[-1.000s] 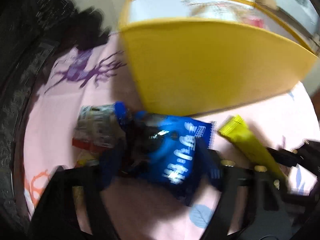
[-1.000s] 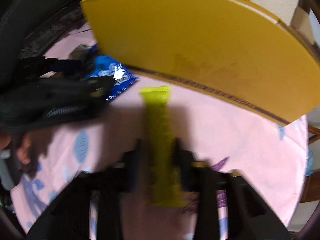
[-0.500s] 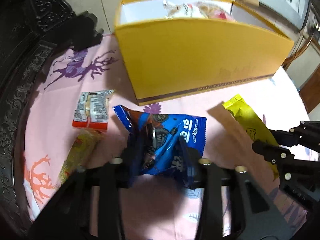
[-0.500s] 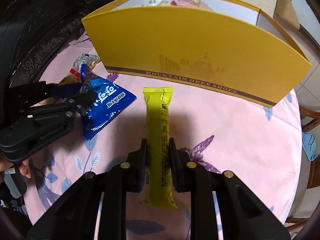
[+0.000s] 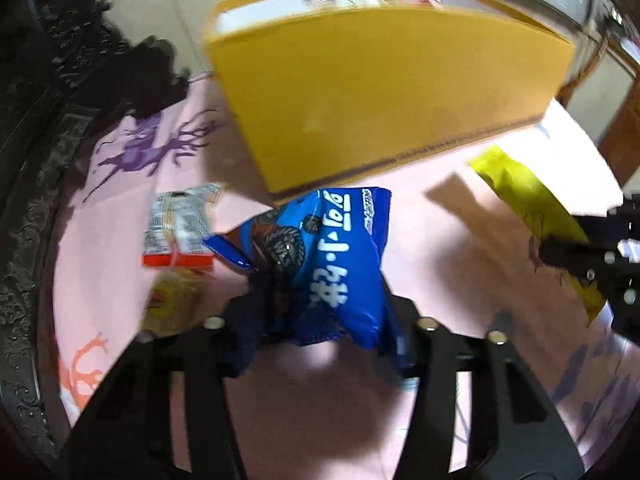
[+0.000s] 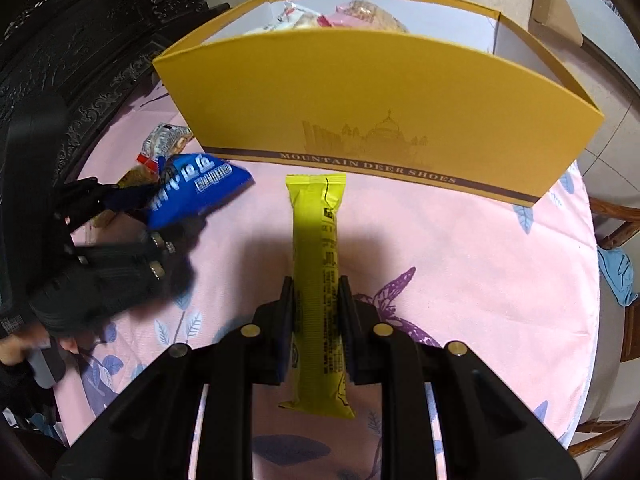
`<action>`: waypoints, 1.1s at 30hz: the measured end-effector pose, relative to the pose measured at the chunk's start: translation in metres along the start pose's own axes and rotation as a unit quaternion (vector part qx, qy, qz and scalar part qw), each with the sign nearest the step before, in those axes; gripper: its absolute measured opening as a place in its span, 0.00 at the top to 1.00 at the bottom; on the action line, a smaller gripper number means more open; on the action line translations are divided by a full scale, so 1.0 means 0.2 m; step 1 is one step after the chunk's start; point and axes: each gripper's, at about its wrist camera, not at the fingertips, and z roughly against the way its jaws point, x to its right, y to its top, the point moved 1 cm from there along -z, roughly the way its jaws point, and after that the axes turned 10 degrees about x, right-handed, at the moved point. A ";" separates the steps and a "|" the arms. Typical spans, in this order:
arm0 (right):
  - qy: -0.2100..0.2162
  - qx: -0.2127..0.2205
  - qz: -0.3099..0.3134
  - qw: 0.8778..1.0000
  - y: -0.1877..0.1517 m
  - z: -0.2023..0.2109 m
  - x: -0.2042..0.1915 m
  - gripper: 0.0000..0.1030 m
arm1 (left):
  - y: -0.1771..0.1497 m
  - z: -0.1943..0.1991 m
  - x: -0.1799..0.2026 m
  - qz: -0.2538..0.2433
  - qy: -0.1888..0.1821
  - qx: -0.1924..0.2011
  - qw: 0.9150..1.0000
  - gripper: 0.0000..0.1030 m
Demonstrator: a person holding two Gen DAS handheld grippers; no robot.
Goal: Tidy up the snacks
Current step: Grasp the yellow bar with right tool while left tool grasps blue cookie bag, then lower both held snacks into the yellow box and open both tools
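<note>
A blue cookie packet (image 5: 340, 256) is crumpled between the fingers of my left gripper (image 5: 320, 320), whose jaws are closing on it. The packet hangs off the pink cloth, just in front of the yellow shoe box (image 5: 380, 92). In the right wrist view the same blue packet (image 6: 196, 188) sticks out of the left gripper (image 6: 136, 216) at the left. My right gripper (image 6: 316, 296) is shut on a long yellow-green snack bar (image 6: 316, 232) that points at the box (image 6: 380, 108). Several snacks lie inside the box.
A red-and-white packet (image 5: 180, 224) and a yellowish wrapped snack (image 5: 176, 300) lie on the pink tablecloth (image 6: 460, 264) left of the box. Dark carved furniture (image 6: 80, 40) borders the table at the left. A blue cloth (image 6: 618, 276) hangs at the right edge.
The left gripper's fingers have come in on the blue packet and lifted it toward the box. The right gripper keeps its hold on the yellow bar, a little higher than before.
</note>
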 end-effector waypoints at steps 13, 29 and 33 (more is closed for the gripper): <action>-0.002 0.066 0.007 0.998 0.06 0.30 -0.02 0.79 | 0.24 0.51 0.05 0.087 -0.013 0.069 0.994 0.59; -0.049 0.164 -0.007 0.985 0.62 0.51 0.29 0.80 | 0.95 0.43 0.04 0.100 -0.011 0.130 0.986 0.58; -0.053 0.175 -0.004 0.983 0.73 0.51 0.34 0.80 | 1.06 0.40 0.05 0.097 -0.014 0.135 0.986 0.58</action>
